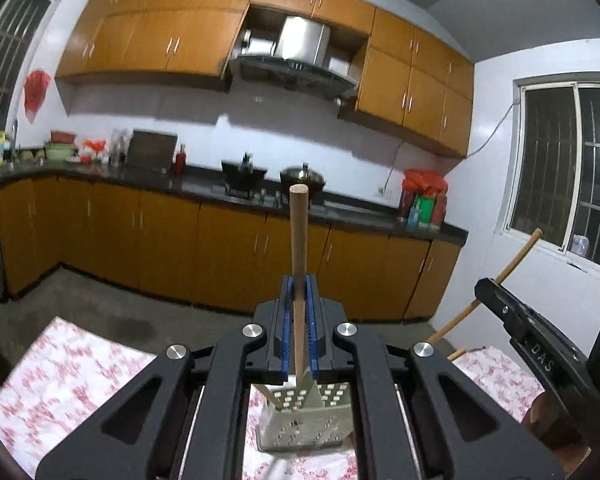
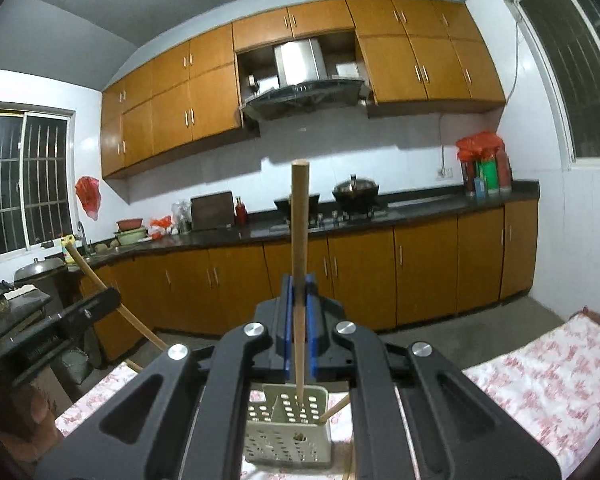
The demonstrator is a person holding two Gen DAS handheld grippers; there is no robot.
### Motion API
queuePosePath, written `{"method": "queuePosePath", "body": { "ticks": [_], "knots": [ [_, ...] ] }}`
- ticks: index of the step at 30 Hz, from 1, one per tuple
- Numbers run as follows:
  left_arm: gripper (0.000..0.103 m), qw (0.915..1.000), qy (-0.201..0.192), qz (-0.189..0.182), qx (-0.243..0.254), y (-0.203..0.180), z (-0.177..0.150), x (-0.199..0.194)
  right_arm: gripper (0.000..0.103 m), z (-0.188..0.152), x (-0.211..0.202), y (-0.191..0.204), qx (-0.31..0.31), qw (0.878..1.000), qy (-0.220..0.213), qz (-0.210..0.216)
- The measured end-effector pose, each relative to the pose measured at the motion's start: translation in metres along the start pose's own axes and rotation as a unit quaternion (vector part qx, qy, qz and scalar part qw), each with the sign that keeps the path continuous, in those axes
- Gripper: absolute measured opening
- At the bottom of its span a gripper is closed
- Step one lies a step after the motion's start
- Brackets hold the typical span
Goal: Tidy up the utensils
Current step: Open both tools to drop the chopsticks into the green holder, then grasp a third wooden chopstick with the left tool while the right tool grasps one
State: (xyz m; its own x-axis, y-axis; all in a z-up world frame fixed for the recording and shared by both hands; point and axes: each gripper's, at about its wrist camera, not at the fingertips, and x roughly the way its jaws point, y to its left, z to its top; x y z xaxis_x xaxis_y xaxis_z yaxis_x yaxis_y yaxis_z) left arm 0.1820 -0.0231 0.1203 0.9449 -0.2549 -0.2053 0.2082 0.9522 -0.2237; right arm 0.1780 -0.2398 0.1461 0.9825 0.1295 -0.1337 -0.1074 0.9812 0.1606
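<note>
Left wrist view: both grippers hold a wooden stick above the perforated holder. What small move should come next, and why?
Probably lower the left gripper so its wooden stick slides into the perforated holder. The stick stands upright, clamped between shut blue pads, with its lower end at the holder's rim; the right gripper holds its own stick likewise.

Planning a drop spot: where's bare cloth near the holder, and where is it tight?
Free: the floral tablecloth left of the perforated holder, out to the table edge, and the stretch to its right toward the far corner. Crowded: over the holder, where both grippers' jaws are shut on wooden sticks and another stick leans inside.
</note>
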Motion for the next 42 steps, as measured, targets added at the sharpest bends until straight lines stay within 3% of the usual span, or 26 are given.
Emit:
{"method": "queuePosePath", "body": {
  "ticks": [7, 11, 15, 24, 28, 32, 36, 42],
  "knots": [
    [0.007, 0.9990, 0.045, 0.001, -0.005, 0.004, -0.022, 0.018, 0.008, -0.024, 0.028, -0.007, 0.010, 0.999, 0.050, -0.003],
    [0.009, 0.9986, 0.052, 0.002, -0.011, 0.008, -0.021, 0.015, 0.022, -0.027, 0.027, -0.008, 0.015, 0.998, 0.054, -0.004],
    [0.029, 0.9989, 0.044, 0.006, -0.017, 0.010, -0.015, 0.009, 0.028, -0.020, 0.016, -0.008, 0.012, 0.999, 0.041, -0.006],
    [0.035, 0.9994, 0.016, 0.011, -0.027, 0.019, -0.006, -0.028, 0.038, -0.015, -0.027, -0.033, 0.029, 0.998, 0.025, -0.047],
    [0.042, 0.9977, 0.021, 0.062, -0.018, 0.034, -0.021, -0.046, 0.040, -0.043, -0.035, -0.066, 0.049, 0.992, 0.070, -0.091],
    [0.042, 0.9904, 0.082, 0.110, -0.012, 0.058, -0.060, -0.042, 0.039, -0.108, -0.018, -0.097, 0.064, 0.973, 0.186, -0.122],
    [0.042, 0.9741, 0.177, 0.141, -0.004, 0.075, -0.114, -0.025, 0.021, -0.166, -0.008, -0.099, 0.079, 0.954, 0.273, -0.093],
    [0.042, 0.9596, 0.246, 0.137, -0.010, 0.079, -0.161, -0.019, 0.017, -0.215, -0.008, -0.069, 0.059, 0.940, 0.334, -0.039]
  ]
}}
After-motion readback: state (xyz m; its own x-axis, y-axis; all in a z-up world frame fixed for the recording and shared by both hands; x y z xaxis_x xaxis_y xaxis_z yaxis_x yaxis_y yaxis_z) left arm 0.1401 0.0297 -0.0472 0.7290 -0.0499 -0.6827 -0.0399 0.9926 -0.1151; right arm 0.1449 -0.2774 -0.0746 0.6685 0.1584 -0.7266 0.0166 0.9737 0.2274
